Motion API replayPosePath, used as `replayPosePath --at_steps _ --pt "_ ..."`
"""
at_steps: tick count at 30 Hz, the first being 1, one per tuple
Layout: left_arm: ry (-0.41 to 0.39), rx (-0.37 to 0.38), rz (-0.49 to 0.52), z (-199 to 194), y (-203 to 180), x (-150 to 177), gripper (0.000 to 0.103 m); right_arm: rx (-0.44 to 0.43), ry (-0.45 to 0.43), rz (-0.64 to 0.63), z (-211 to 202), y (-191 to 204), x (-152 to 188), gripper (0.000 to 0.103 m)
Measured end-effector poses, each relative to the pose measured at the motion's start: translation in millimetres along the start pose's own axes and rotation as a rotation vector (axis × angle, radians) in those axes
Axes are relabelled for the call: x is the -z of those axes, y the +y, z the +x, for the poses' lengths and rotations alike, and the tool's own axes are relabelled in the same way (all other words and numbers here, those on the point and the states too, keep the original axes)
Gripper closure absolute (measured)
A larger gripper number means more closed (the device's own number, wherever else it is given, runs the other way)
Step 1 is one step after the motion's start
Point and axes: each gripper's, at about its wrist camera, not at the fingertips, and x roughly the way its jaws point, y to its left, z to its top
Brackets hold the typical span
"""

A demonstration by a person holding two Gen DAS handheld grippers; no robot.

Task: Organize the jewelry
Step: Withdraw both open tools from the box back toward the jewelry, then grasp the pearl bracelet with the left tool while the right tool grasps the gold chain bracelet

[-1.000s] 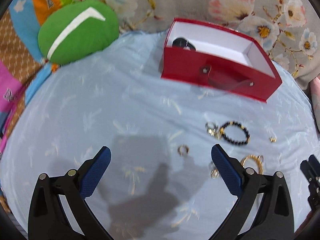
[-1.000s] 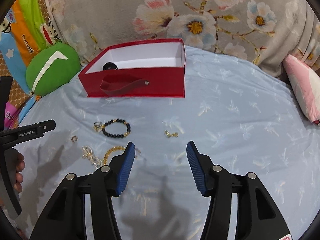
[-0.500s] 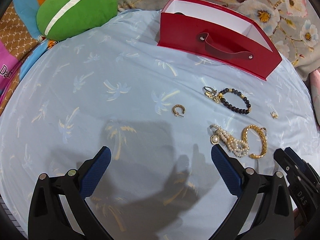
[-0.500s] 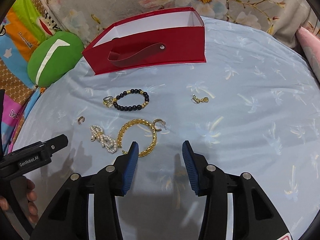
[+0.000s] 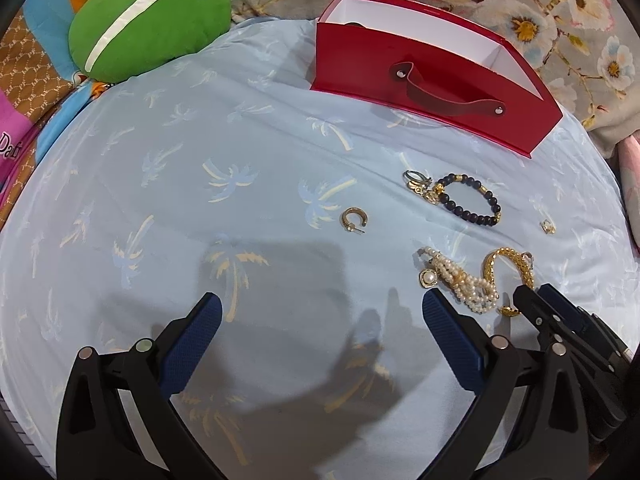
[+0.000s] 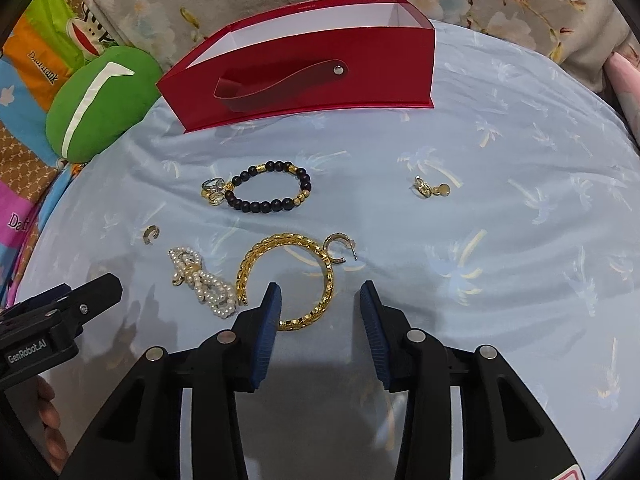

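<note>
The gold bangle is a shiny open ring that lies flat on the blue sheet, just beside the pearl bunch, with a black bead bracelet and small earrings near it. The red box stands open at the back of the sheet, and a dark thing peeks over its wall, too hidden to tell what. The right claw has just been closing, its pads apart with part of the bangle between them but not pinched, and the left claw is wide apart over bare sheet.
</note>
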Motion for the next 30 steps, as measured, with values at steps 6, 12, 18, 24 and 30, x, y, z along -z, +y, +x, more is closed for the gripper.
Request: replayPosePath --at_steps 6,12,18,24,30 --pt "0.007 0.021 -0.004 2 -5 -2 0.005 0.022 0.005 -0.009 2 -2 -1 0.098" --pt "0.024 0.055 -0.012 7 -15 -7 0.005 0.018 -0.002 0.008 -6 -9 2 0.099" --pt "0.062 0.115 -0.04 20 -36 -14 0.005 0.043 -0.036 0.016 -28 -19 7 0.099" --pt "0.086 0.102 -0.02 37 -62 -16 0.011 0.055 -0.029 0.048 -40 -35 14 0.099" --pt "0.053 0.056 0.063 35 -77 -12 0.04 0.054 -0.02 0.068 -42 -43 18 0.099"
